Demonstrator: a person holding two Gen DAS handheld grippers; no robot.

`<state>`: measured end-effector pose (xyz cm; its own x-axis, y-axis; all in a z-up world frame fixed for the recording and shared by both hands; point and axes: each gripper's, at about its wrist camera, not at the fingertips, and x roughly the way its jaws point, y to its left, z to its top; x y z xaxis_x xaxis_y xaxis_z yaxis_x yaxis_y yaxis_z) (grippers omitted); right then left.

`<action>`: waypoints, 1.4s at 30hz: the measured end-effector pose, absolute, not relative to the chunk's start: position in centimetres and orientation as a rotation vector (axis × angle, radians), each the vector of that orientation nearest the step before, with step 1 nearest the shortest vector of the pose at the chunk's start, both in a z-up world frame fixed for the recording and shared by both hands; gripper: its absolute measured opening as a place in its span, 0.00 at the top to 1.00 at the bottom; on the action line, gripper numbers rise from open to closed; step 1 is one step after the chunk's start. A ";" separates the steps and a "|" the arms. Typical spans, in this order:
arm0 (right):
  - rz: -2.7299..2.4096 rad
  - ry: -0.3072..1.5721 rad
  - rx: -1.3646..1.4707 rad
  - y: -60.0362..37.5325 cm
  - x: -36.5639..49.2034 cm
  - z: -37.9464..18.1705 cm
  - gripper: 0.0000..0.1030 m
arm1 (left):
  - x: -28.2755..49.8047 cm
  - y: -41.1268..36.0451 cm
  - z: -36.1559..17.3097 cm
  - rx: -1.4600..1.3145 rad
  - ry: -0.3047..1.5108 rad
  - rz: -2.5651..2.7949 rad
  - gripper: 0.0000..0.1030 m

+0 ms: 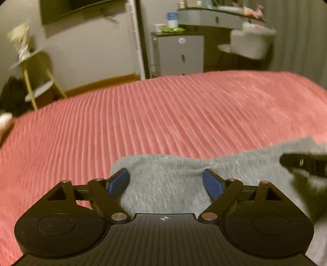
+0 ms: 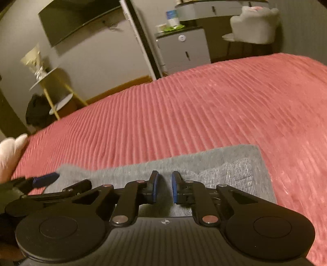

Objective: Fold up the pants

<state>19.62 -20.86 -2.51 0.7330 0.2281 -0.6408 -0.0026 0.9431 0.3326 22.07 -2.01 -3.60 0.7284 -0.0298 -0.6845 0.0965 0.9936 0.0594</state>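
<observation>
The left gripper (image 1: 166, 182) stands with its blue pads spread wide above the near part of the grey pants (image 1: 169, 184), nothing pinched between them. The right gripper (image 2: 165, 189) has its blue pads (image 2: 175, 189) drawn almost together with a thin gap showing, over the same grey cloth; whether any fabric is caught between them cannot be told. In the left view the right gripper's black finger pokes in at the right edge, and in the right view the left gripper's blue pad tip shows at the lower left, so the two tools sit side by side. The pants lie folded flat on the near edge of the red ribbed bedspread (image 1: 163, 114), their long axis running across the view from left to right, with a ribbed band (image 2: 231, 169) turned up near the right end. Beyond the bed stand a small grey cabinet (image 1: 179, 55) with a round sticker, a white chair (image 1: 251, 43), a yellow-legged side table (image 1: 38, 77) and a dark screen (image 1: 81, 10) on the wall. No writing is legible anywhere.
</observation>
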 end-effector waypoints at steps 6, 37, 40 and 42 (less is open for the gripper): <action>0.309 0.768 0.250 -20.9 12.2 -2.4 0.70 | 13.8 0.8 -3.0 0.006 0.727 -0.177 0.15; 0.080 0.858 0.953 -29.0 2.8 -4.9 0.45 | 2.1 4.4 -4.6 -0.245 0.822 -0.184 0.07; 0.094 0.867 0.972 -29.0 4.2 -5.8 0.24 | 2.0 4.0 -4.7 -0.224 0.825 -0.173 0.07; 0.065 0.862 0.963 -28.5 4.8 -5.7 0.30 | 2.0 4.2 -4.6 -0.237 0.822 -0.170 0.07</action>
<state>4.81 -28.53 -5.73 0.6754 0.4090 -0.6136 0.3121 0.5954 0.7404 1.95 4.18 -4.56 0.6697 -0.2408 -0.7025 0.0583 0.9601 -0.2735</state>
